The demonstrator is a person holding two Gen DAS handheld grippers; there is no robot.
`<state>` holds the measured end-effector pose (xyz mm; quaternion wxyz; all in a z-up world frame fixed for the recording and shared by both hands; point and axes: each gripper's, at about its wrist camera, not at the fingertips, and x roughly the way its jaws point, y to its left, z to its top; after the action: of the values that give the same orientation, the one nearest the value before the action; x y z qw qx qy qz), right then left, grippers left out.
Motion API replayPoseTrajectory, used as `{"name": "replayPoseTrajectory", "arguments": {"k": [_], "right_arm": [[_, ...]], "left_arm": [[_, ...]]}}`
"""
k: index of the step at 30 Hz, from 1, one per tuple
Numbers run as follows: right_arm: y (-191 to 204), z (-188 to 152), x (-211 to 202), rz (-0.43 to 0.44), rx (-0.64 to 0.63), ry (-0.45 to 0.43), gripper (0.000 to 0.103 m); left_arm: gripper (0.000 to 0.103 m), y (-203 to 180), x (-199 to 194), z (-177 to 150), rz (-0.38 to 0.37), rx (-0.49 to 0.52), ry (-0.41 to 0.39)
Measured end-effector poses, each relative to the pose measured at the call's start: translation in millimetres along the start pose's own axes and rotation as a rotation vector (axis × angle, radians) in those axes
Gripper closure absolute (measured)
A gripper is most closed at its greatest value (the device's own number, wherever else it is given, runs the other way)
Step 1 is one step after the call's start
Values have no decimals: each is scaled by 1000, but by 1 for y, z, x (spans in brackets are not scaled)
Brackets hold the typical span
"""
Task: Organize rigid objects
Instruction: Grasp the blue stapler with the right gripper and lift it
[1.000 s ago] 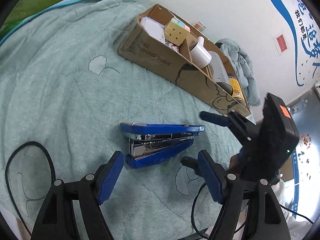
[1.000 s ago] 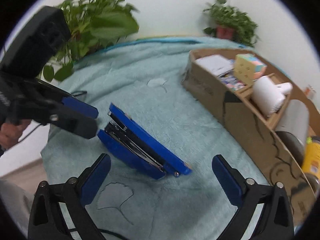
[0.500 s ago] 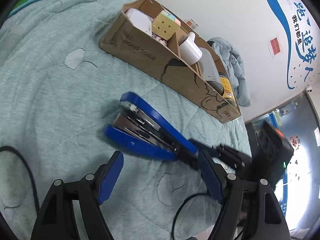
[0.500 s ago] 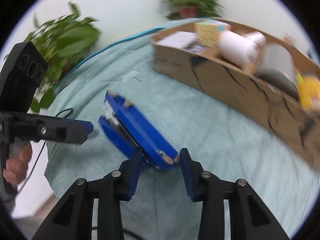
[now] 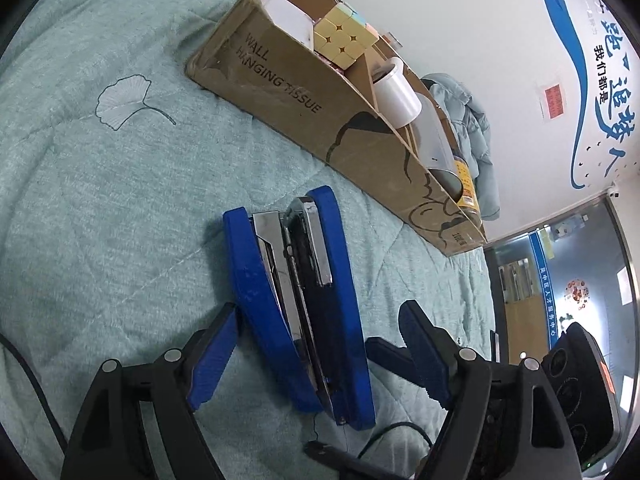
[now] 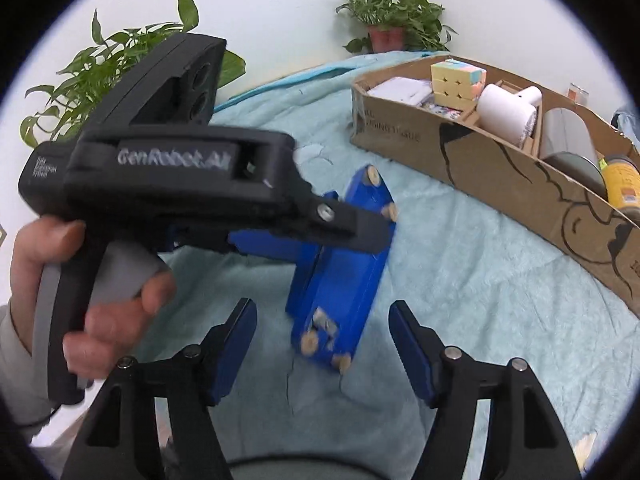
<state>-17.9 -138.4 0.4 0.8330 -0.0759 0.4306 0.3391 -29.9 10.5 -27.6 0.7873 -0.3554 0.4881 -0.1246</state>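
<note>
A blue stapler (image 5: 304, 300) lies on its side on the teal blanket (image 5: 100, 220), its hinge end toward me. My left gripper (image 5: 319, 310) straddles it with its jaws opening. The left pad (image 5: 212, 356) is at the stapler's base and the right pad (image 5: 424, 352) stands clear. In the right wrist view the stapler (image 6: 340, 280) shows its underside with round feet. My right gripper (image 6: 322, 306) sits around its near end, jaws opening, with neither pad touching. The left gripper's body (image 6: 180, 184), held by a hand (image 6: 100, 300), reaches over the stapler.
A long cardboard box (image 5: 320, 120) stands past the stapler, holding a pastel cube (image 5: 344, 36), a white roll (image 5: 396, 92), a grey cylinder and a yellow can (image 6: 622, 184). Potted plants (image 6: 392, 20) stand behind the bed. A black cable (image 5: 24, 372) lies at the left.
The right gripper had closed on the stapler's end and swung it round; its pads have now come off. The stapler now lies lengthwise between the left gripper's fingers, which moved in closer.
</note>
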Motion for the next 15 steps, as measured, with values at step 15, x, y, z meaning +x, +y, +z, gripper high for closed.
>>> {"name": "replayPoseTrajectory", "arguments": {"k": [15], "right_arm": [[-34, 6, 27, 83, 306, 14, 61]], "left_arm": [[36, 2, 4, 5, 0, 10, 29]]}}
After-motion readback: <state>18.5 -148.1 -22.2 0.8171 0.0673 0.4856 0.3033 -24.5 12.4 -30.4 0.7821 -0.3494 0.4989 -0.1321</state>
